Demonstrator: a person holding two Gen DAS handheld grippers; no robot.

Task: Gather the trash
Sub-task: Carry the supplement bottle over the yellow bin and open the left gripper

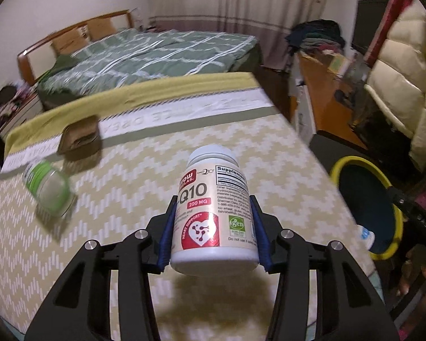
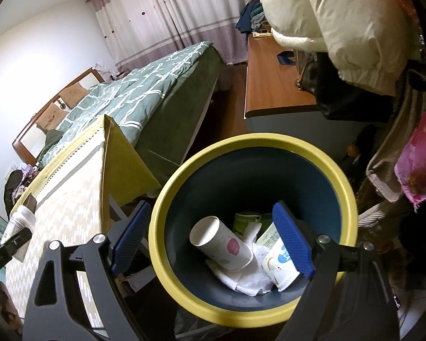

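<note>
My left gripper point(image 1: 213, 227) is shut on a white supplement bottle point(image 1: 213, 213) labelled Q10 and holds it upright above the zigzag tablecloth point(image 1: 127, 227). A green-labelled clear jar point(image 1: 47, 189) lies on its side at the table's left. A brown wallet-like thing point(image 1: 79, 137) sits behind it. My right gripper point(image 2: 213, 238) is open and empty, hovering over the yellow-rimmed dark bin point(image 2: 346, 182). Inside the bin lie a white paper cup point(image 2: 221, 244), a second cup point(image 2: 278, 264), tissue point(image 2: 241, 278) and a green packet point(image 2: 247, 220). The bin also shows at the right of the left wrist view point(image 1: 394, 207).
A bed with a green quilt point(image 1: 156, 54) stands beyond the table. A wooden desk point(image 2: 269, 82) with clothes and a cream padded jacket point(image 2: 340, 14) is at the right. The table's corner point(image 2: 108, 147) is just left of the bin.
</note>
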